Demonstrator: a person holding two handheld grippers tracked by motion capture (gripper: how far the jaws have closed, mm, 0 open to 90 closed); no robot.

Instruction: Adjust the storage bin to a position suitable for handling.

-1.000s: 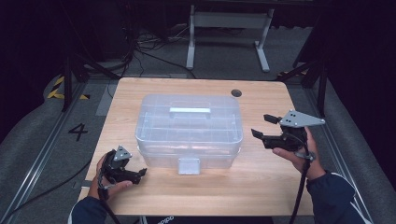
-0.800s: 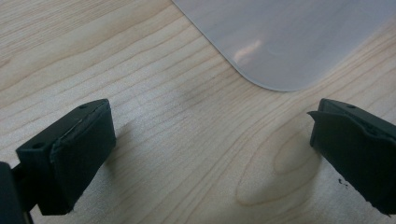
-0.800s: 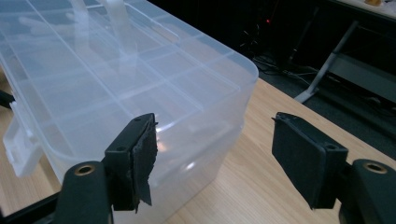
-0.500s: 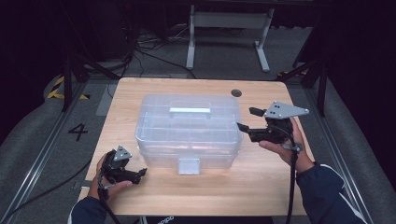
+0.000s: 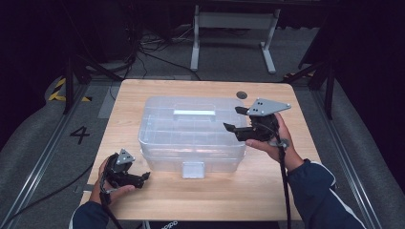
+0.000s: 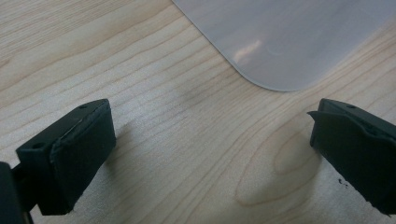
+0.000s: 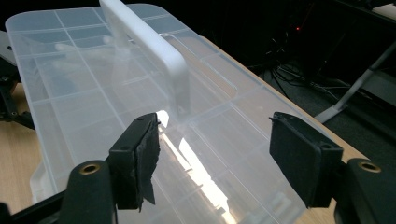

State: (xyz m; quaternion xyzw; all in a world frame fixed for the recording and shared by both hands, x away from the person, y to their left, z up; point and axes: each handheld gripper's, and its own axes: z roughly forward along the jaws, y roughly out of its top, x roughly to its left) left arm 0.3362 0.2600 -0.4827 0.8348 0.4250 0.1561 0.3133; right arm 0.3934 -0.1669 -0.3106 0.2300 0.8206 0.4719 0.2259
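The left tool hangs low over the pale wooden tabletop, its two black jaws standing wide apart with bare wood grain between them. Just ahead lies the rounded corner of a clear plastic box.
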